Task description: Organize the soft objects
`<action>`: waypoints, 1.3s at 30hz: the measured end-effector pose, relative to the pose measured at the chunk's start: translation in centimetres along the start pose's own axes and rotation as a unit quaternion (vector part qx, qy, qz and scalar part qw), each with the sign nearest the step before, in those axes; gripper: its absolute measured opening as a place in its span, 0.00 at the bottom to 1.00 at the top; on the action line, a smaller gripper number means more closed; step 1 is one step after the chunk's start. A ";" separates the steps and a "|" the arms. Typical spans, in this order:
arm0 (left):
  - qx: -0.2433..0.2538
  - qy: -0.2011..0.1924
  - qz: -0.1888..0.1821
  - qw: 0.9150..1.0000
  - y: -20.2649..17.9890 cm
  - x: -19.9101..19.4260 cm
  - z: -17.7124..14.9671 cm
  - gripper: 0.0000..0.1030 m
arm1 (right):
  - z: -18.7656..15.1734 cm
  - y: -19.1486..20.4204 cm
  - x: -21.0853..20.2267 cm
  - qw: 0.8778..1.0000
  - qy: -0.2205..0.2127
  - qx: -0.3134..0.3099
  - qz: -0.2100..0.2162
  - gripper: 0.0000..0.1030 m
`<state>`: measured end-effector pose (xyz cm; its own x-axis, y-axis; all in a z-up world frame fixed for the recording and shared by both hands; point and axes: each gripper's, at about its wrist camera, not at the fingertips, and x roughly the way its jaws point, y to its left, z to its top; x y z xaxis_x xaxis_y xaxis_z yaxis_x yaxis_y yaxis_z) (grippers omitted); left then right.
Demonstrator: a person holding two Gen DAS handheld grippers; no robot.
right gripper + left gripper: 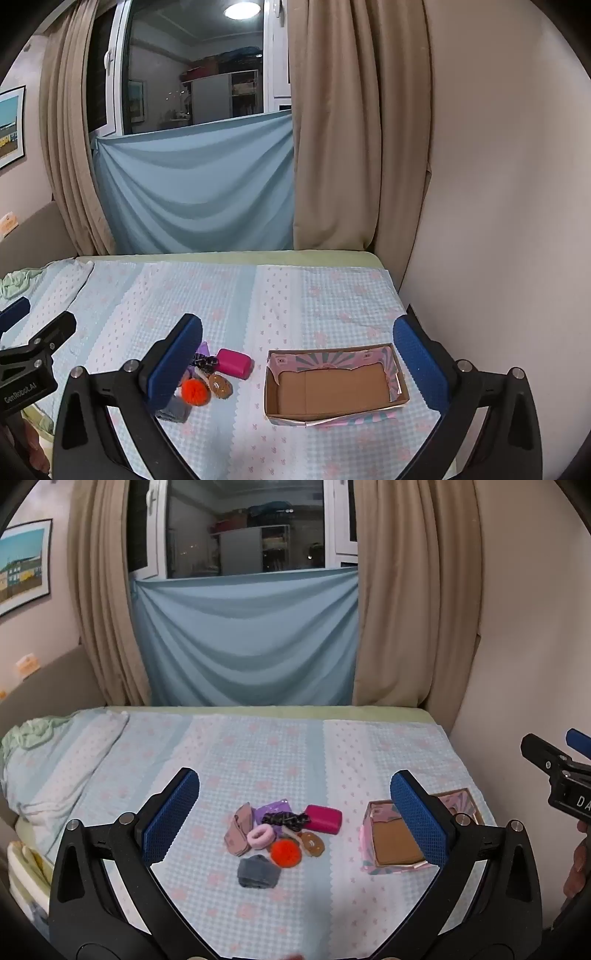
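Note:
A pile of small soft objects lies on the bed: a magenta pouch (324, 819), an orange pompom (285, 853), a pink scrunchie (261, 836), a grey cloth (258, 872), a dark scrunchie (286, 818), a brown donut-shaped piece (311, 843). An open, empty cardboard box (334, 384) sits to their right. My left gripper (291, 816) is open and empty, held above the pile. My right gripper (295, 363) is open and empty, above the box's left side. The pompom (195, 392) and pouch (234, 363) also show in the right wrist view.
The bed (258, 746) has a light blue patterned cover. A pillow (55, 760) lies at the left. Beige curtains (413, 609) and a blue sheet (247, 638) hang behind. A wall (498, 184) borders the bed on the right.

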<state>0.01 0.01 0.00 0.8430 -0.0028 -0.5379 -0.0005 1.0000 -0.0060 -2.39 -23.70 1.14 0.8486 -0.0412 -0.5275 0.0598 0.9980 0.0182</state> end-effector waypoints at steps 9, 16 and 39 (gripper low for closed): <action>0.010 -0.013 0.011 1.000 -0.1 0.0 0.0 1.00 | 0.2 0.0 0.4 1.000 0.000 0.000 0.006 1.00; 0.004 -0.013 0.019 1.000 -0.5 -0.1 0.0 1.00 | 0.6 -0.7 0.3 1.000 -0.011 0.004 0.006 1.00; -0.011 -0.015 0.029 0.999 -0.6 -1.3 0.0 1.00 | -0.3 -1.0 -0.2 1.000 -0.021 -0.009 0.014 1.00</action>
<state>-1.12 -0.63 0.70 0.8567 0.0555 -0.5129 -0.0608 0.9981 0.0064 -2.80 -24.69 0.99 0.8710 -0.0156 -0.4911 0.0270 0.9995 0.0162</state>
